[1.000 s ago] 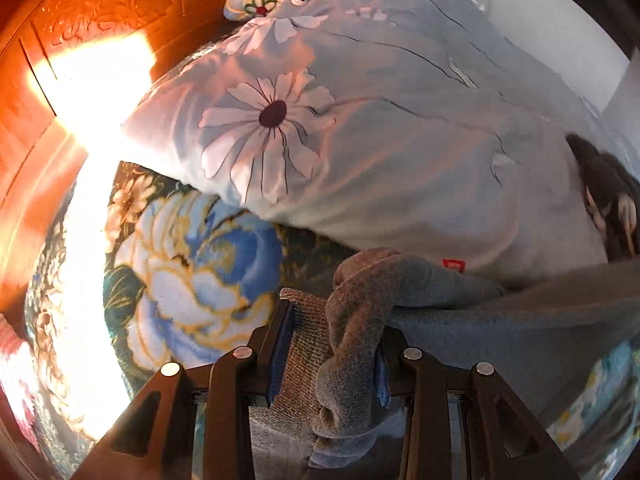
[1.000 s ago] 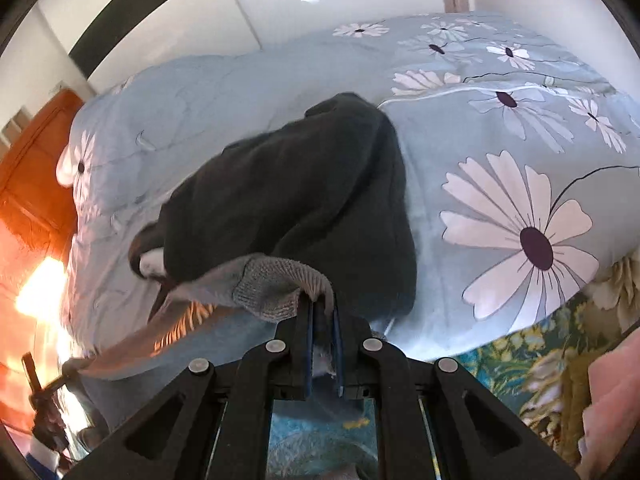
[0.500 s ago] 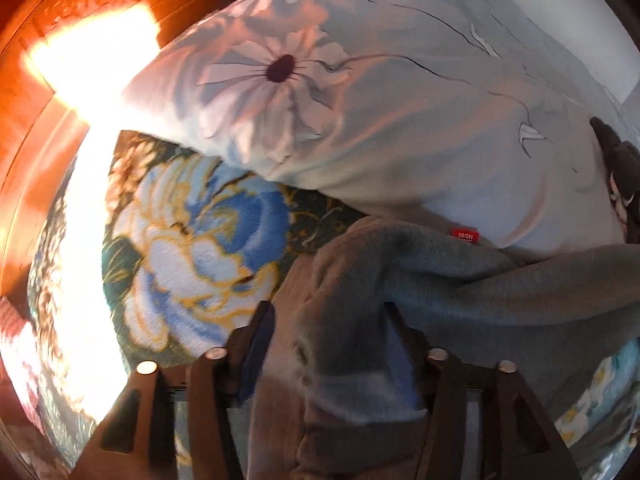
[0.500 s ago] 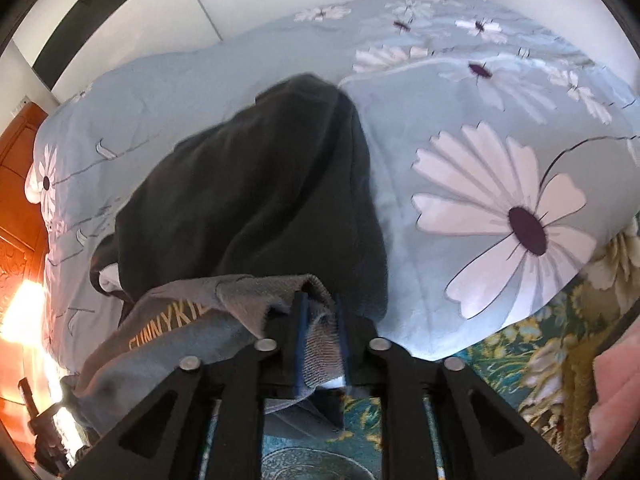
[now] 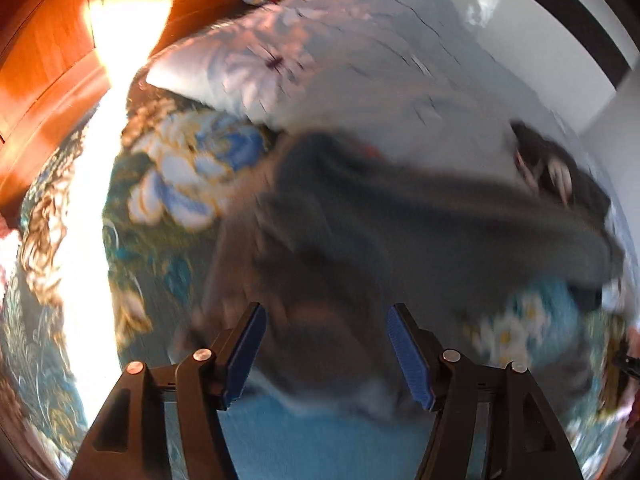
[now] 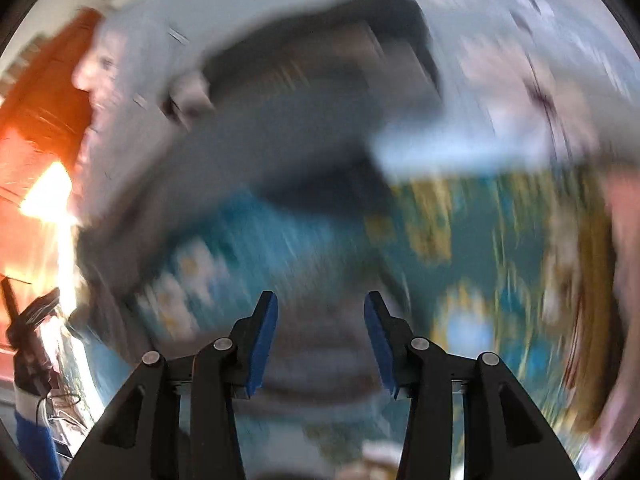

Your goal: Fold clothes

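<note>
Both views are motion-blurred. A grey knit sweater point(image 5: 400, 216) lies spread on the teal flowered bedspread point(image 5: 168, 208), reaching from in front of my left gripper toward the right. My left gripper point(image 5: 324, 352) is open and empty, its blue pads apart just over the sweater's near edge. My right gripper point(image 6: 320, 340) is open and empty too. In the right wrist view the sweater point(image 6: 224, 152) is a grey smear beyond the fingers, with a dark garment point(image 6: 328, 64) behind it. The dark garment also shows in the left wrist view point(image 5: 560, 172) at the right.
A pale blue daisy-print quilt point(image 5: 360, 60) is bunched along the far side of the bed. A wooden headboard point(image 5: 44, 60) with a bright sun patch stands at the left. White walls lie beyond the quilt. Something pink point(image 6: 624, 240) lies at the right edge.
Both grippers have opened and let go of the grey sweater, which has dropped onto the bedspread. Both cameras are swinging fast, and the right one has tilted down toward the bed.
</note>
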Action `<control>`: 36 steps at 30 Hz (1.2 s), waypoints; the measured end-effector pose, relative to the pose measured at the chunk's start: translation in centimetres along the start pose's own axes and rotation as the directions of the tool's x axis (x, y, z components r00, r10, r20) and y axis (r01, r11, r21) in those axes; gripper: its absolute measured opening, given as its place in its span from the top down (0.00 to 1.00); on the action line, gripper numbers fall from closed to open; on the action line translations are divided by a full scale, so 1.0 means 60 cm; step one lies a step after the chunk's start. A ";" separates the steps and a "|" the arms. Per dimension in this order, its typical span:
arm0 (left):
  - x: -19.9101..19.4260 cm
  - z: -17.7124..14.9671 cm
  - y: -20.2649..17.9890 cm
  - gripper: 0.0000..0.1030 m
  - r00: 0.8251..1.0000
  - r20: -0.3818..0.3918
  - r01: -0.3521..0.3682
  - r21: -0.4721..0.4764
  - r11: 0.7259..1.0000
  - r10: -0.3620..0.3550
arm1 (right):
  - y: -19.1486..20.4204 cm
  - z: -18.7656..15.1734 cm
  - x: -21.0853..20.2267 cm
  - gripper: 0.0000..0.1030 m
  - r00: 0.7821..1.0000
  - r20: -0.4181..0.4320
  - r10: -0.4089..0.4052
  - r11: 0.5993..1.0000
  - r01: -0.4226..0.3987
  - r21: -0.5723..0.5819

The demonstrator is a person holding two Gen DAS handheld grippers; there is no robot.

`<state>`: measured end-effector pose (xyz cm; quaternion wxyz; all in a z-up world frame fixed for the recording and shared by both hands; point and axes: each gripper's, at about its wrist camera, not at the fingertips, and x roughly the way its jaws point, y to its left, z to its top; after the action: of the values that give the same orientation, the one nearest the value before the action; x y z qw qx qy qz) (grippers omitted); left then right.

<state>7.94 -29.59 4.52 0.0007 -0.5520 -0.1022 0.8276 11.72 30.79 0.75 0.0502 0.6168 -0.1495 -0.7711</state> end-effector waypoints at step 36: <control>0.136 -0.076 -0.123 0.34 0.986 -0.134 0.101 0.031 0.994 -0.096 | -0.012 0.076 0.040 0.96 0.980 0.078 0.185 0.926 -0.200 0.321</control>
<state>8.09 -20.66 -3.33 0.0589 -0.5999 -0.1135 0.7898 6.82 31.58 -0.84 0.0190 0.5811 -0.3363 -0.7409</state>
